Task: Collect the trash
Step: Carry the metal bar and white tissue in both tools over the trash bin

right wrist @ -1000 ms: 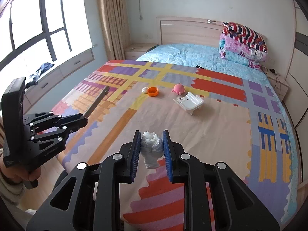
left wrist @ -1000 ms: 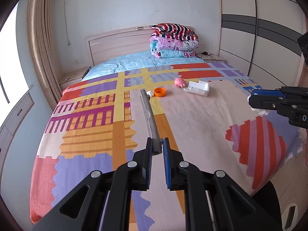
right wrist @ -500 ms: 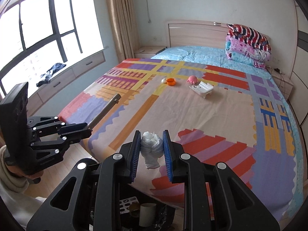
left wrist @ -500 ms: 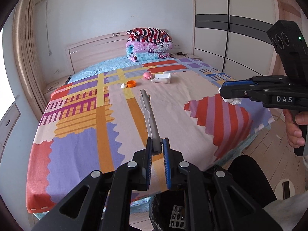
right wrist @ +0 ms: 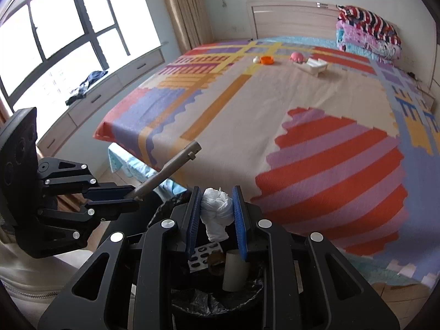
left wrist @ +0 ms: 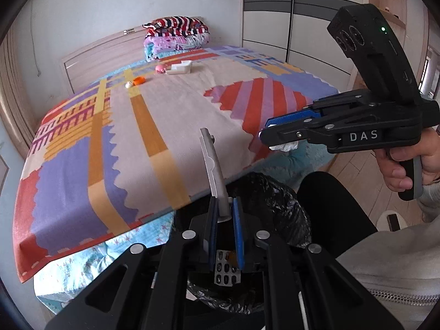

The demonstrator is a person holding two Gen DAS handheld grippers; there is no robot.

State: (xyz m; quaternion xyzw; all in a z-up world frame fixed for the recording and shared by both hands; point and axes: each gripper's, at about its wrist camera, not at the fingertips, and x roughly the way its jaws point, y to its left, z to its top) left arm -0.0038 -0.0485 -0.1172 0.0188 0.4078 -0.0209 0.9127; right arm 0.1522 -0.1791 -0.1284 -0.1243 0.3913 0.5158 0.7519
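Note:
My left gripper (left wrist: pixel 225 214) is shut on a long grey strip (left wrist: pixel 212 165), held over the black-lined trash bin (left wrist: pixel 277 192) at the foot of the bed. The strip also shows in the right wrist view (right wrist: pixel 167 170), with the left gripper (right wrist: pixel 110 200) at left. My right gripper (right wrist: pixel 216 211) is shut on a crumpled white tissue wad (right wrist: pixel 216 209), above the same bin (right wrist: pixel 220 302). In the left wrist view the right gripper (left wrist: pixel 269 134) hangs at the right with the tissue (left wrist: pixel 284 146) under it. The bin holds a cardboard tube (right wrist: pixel 233 269) and a blister pack (right wrist: pixel 203 255).
The bed (left wrist: pixel 170 126) has a patchwork cover. Far up it lie an orange lid (right wrist: pixel 266 60), a pink toy (right wrist: pixel 297 56) and a white box (right wrist: pixel 313 66). Folded blankets (left wrist: pixel 176 37) are stacked at the headboard. Wardrobe doors (left wrist: pixel 302 13) stand at the right, a window bench (right wrist: pixel 90 93) at the left.
Both grippers have drawn back from over the bed to its foot and tipped down. The trash bin has come into view beneath them. Each still holds its item.

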